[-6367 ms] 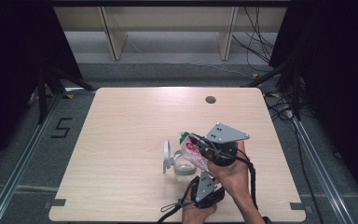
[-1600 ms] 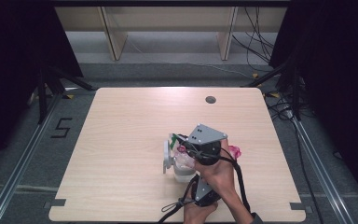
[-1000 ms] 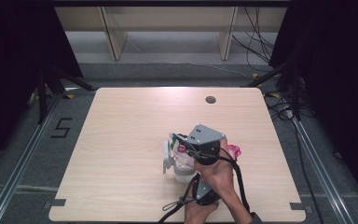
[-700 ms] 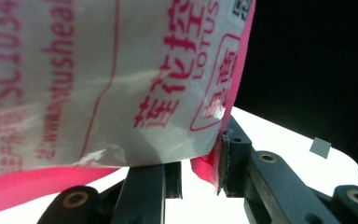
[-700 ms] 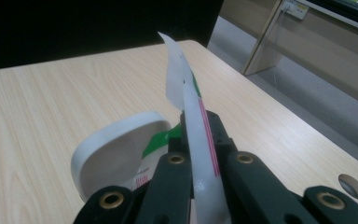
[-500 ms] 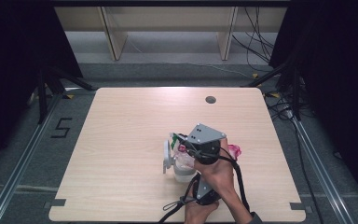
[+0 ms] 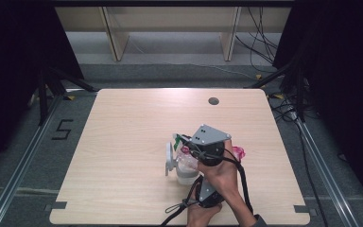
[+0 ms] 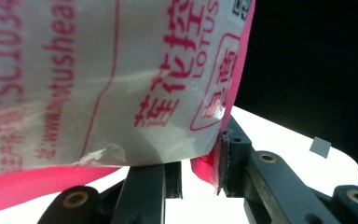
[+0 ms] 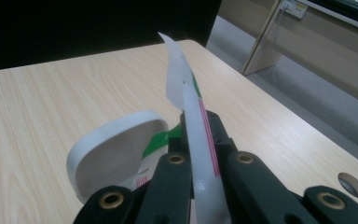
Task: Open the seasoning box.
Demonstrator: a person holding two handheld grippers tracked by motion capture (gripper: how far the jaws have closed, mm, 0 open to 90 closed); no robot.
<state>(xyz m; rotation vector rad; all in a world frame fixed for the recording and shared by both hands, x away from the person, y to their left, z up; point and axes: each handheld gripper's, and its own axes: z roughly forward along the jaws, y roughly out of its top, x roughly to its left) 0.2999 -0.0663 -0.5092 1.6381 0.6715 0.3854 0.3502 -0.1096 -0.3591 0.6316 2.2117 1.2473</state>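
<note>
White lidded container [image 7: 175, 163], lid open, stands on the bench [image 7: 123, 142] near its front edge. Left hand-held gripper [image 8: 200, 175], low by that edge, is clamped on the pink-printed packet [image 8: 121, 79], steadying its lower end. Right hand-held gripper [image 9: 200, 154] is clamped on the packet's top strip [image 9: 186, 98] (apparently to tear it open over the container). The right hand [image 7: 224, 175] arches over the left.

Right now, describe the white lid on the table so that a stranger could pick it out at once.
On the wooden table, look near the front edge, just left of the hands and their grippers. There a pale tub stands, and the lid rises on edge at its left side. It is the plain white, rounded, flat piece, unlike the pink printed packet to the right.
</note>
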